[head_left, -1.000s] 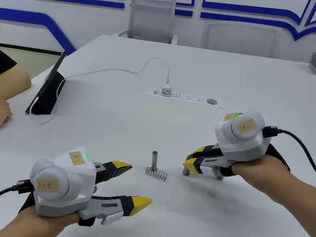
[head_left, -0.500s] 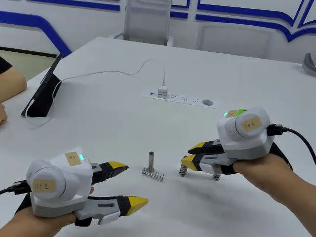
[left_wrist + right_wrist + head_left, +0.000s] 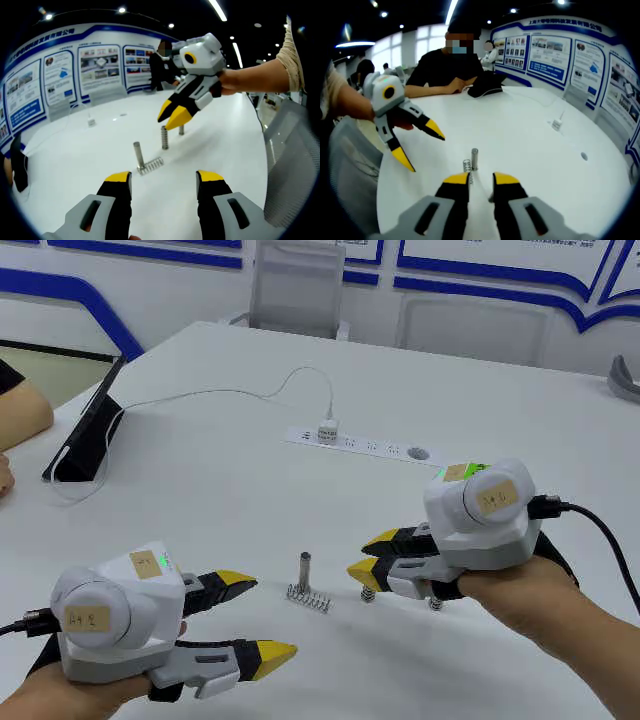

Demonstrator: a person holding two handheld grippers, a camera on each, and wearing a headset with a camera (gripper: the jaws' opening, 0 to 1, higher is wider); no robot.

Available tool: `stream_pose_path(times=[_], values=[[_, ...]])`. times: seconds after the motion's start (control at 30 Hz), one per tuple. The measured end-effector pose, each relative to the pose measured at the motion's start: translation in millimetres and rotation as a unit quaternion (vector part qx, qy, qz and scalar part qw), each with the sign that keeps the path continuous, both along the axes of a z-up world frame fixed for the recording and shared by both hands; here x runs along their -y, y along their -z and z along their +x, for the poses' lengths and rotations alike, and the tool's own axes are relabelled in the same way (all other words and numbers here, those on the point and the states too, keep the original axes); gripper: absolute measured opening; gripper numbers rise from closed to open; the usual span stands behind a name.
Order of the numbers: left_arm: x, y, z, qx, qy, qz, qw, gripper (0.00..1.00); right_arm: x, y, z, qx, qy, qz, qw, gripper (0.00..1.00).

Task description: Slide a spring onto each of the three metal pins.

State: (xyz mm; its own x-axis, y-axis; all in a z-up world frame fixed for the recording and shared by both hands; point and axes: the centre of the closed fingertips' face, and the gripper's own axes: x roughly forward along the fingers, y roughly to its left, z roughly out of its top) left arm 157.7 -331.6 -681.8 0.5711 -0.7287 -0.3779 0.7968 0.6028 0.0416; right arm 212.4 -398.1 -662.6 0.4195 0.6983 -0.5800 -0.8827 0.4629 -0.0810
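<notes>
The loose coiled steel spring point(image 3: 309, 598) lies at the bare upright metal pin point(image 3: 305, 568), toward its 5 o'clock. The yellow-tipped left gripper point(image 3: 272, 615) gapes empty at 7, the right gripper point(image 3: 370, 556) is narrowly parted (empty too) at 3. Best to pinch one spring end lightly, upend it, thread it down

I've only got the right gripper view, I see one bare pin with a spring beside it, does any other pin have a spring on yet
Observer: Yes. In the left gripper view a sprung pin stands beyond the bare pin, just below the right gripper.
Operator: And the third?
Observer: A small post stands behind the sprung pin; too small to tell whether it carries a spring.
Operator: Is the loose spring standing?
Observer: No, the loose spring lies on its side at the bare pin's foot.
</notes>
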Motion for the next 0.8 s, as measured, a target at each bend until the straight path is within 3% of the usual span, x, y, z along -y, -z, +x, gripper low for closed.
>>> stream_pose_path(times=[0.33,0.8], values=[[-1.5,0.8,-0.2,-0.002,-0.002,0.001,1.0000,0.52,-12.7,11.0,-5.7,-0.009,-0.017,-0.006,0.9998,0.19],[-2.9,5.1,-0.3,-0.007,-0.006,0.000,1.0000,0.52,-14.9,30.2,-2.3,-0.028,-0.018,-0.018,0.9993,0.19]])
